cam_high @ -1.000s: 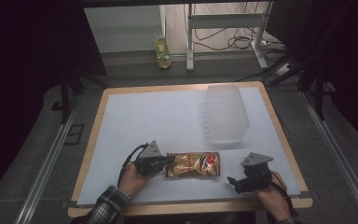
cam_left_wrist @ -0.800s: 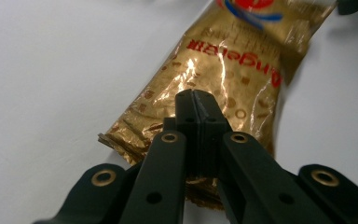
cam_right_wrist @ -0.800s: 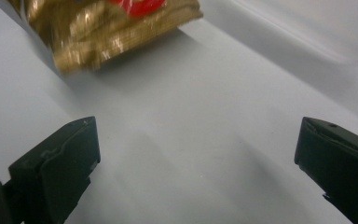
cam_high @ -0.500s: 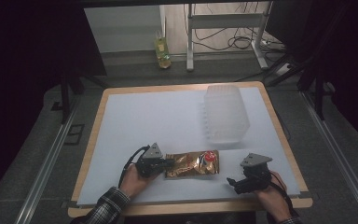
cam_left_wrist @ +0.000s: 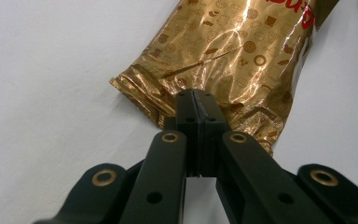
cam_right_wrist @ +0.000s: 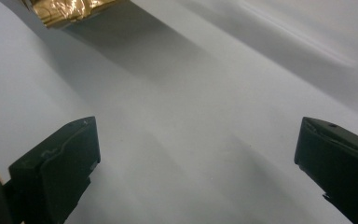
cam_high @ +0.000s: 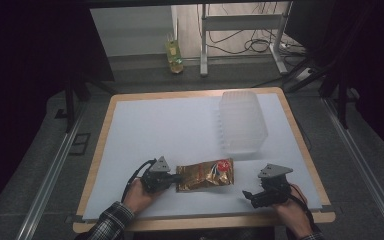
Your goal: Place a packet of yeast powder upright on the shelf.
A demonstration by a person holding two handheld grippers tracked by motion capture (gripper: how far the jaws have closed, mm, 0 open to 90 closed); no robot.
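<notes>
A shiny gold snack bag (cam_high: pixel 205 174) with a red logo lies flat on the white table sheet (cam_high: pixel 170 125) near the front edge. My left gripper (cam_high: pixel 176 178) is at the bag's left end, shut on it. In the left gripper view the jaws are pressed together on the crimped edge of the gold bag (cam_left_wrist: pixel 242 51), and the left gripper (cam_left_wrist: pixel 195 100) sits low over the sheet. My right gripper (cam_high: pixel 247 195) rests to the right of the bag, apart from it. In its own view the right gripper (cam_right_wrist: pixel 198 128) is wide open with only bare sheet between its jaws, and a corner of the bag (cam_right_wrist: pixel 65 9) shows at the top left.
A clear ribbed plastic container (cam_high: pixel 242 122) stands at the back right of the table, behind the bag. The table's wooden rim (cam_high: pixel 205 220) runs just in front of both hands. A yellow-green bottle (cam_high: pixel 174 55) stands on the floor beyond the table.
The left gripper and the bag have shifted slightly to the left. The right gripper has stayed where it was.
</notes>
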